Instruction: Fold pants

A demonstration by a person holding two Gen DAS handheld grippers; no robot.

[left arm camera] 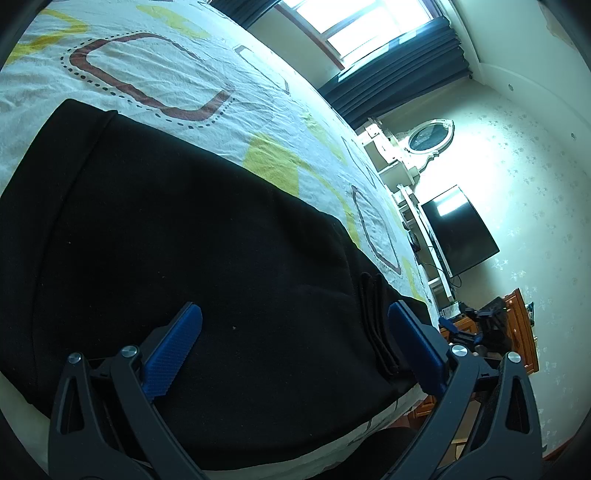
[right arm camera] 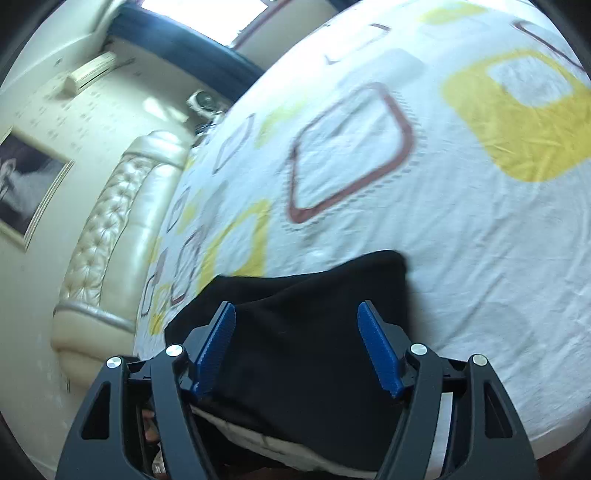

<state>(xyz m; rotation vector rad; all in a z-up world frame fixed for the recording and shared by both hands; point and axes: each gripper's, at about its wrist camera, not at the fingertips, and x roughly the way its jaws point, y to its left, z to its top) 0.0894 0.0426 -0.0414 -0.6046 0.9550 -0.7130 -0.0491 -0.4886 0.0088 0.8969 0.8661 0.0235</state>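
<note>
Black pants (left arm camera: 177,251) lie flat on a bed with a white sheet (left arm camera: 155,85) printed with brown and yellow squares. My left gripper (left arm camera: 293,314) is open just above the pants, near their thick layered edge (left arm camera: 376,325) by the bed's near side. My right gripper (right arm camera: 297,314) is open over another end of the pants (right arm camera: 306,332), close to the bed's front edge. Its fingers (right arm camera: 378,356) hold nothing. The right gripper also shows small in the left wrist view (left arm camera: 461,328), off the bed's corner.
A padded cream headboard (right arm camera: 107,236) and a framed picture (right arm camera: 26,184) stand left of the bed in the right wrist view. A dark TV (left arm camera: 458,232), white shelves (left arm camera: 391,158), a wooden cabinet (left arm camera: 517,325) and a curtained window (left arm camera: 369,26) lie beyond the bed.
</note>
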